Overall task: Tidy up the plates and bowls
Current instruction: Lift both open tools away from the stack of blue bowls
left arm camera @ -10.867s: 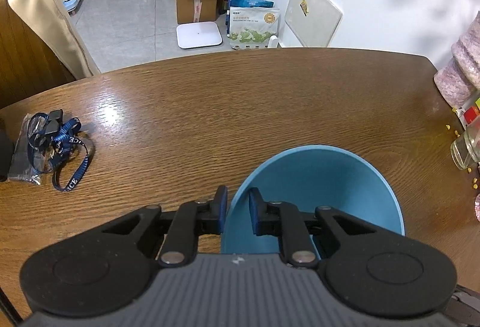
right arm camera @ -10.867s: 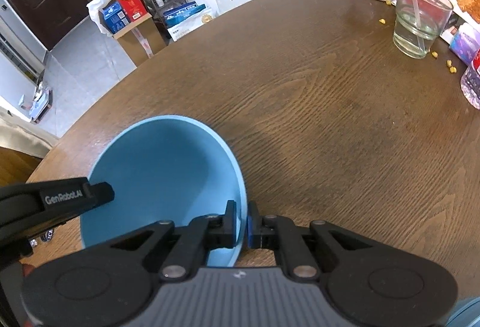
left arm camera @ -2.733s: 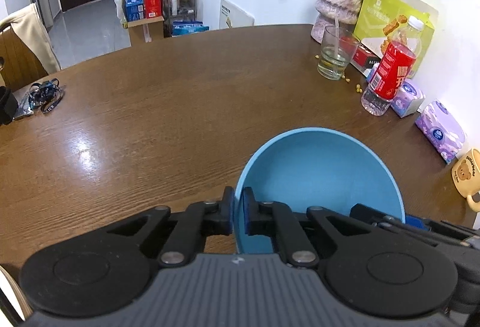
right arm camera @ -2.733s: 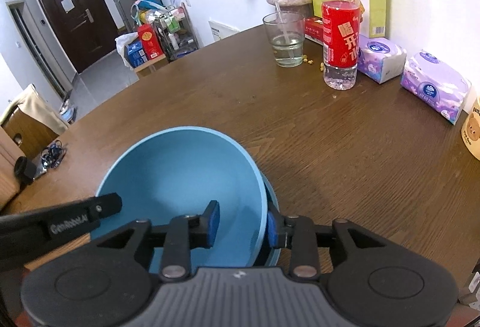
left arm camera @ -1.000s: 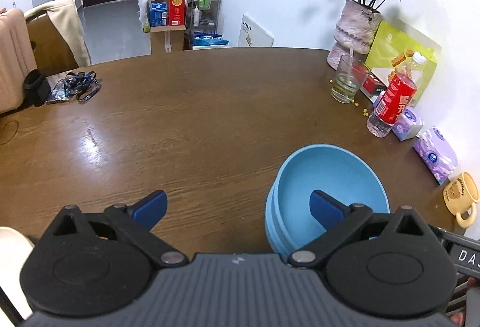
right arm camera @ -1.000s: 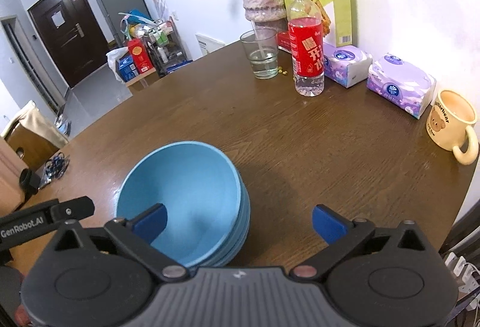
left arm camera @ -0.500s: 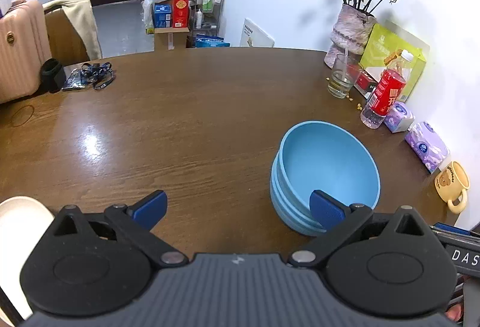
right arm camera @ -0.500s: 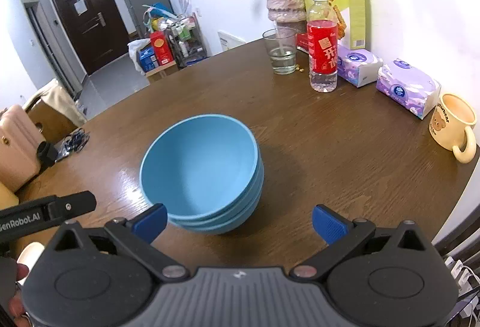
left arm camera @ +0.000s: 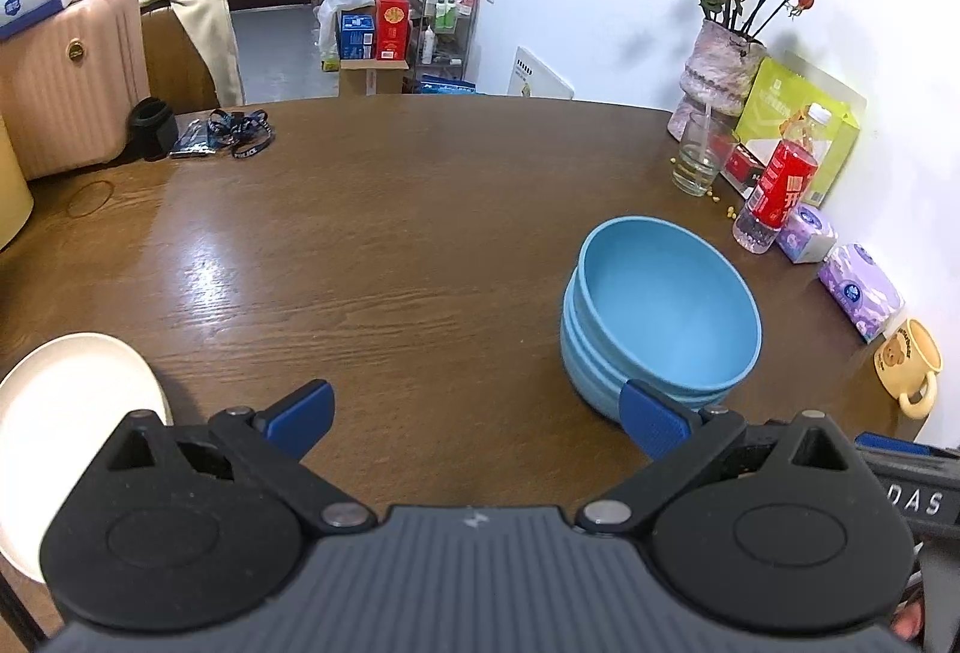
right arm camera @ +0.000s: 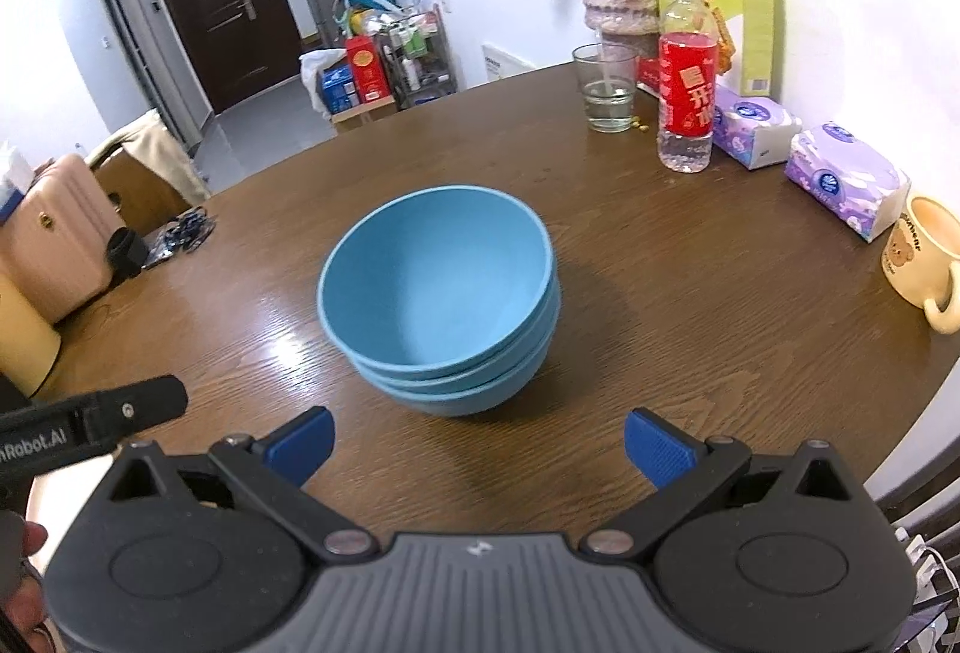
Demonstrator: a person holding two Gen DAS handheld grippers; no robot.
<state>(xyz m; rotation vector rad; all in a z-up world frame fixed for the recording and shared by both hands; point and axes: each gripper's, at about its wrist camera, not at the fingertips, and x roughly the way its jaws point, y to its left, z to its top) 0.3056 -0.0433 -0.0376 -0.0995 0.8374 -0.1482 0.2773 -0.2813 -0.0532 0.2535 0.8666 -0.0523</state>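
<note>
Three blue bowls [left arm camera: 660, 317] [right arm camera: 438, 293] sit nested in one stack on the brown wooden table [left arm camera: 360, 245] [right arm camera: 690, 293]. A cream plate [left arm camera: 66, 413] lies at the table's near left edge in the left wrist view. My left gripper [left arm camera: 477, 413] hangs open above the table, with the stack just beyond its right fingertip. My right gripper [right arm camera: 477, 440] is open too, pulled back from the stack, which stands ahead of its spread jaws. Neither gripper holds anything.
Along the right edge stand a glass [right arm camera: 606, 92], a red-labelled bottle [right arm camera: 687, 89], tissue packs [right arm camera: 846, 179], a yellow mug [right arm camera: 924, 257] and a vase of roses [left arm camera: 720, 71]. A lanyard [left arm camera: 240, 137] lies at the far left. A pink suitcase [left arm camera: 66, 71] and a chair stand beyond the table.
Both grippers have drawn further back and up from the bowl stack, which now looks smaller. The cream plate has come more fully into the left wrist view.
</note>
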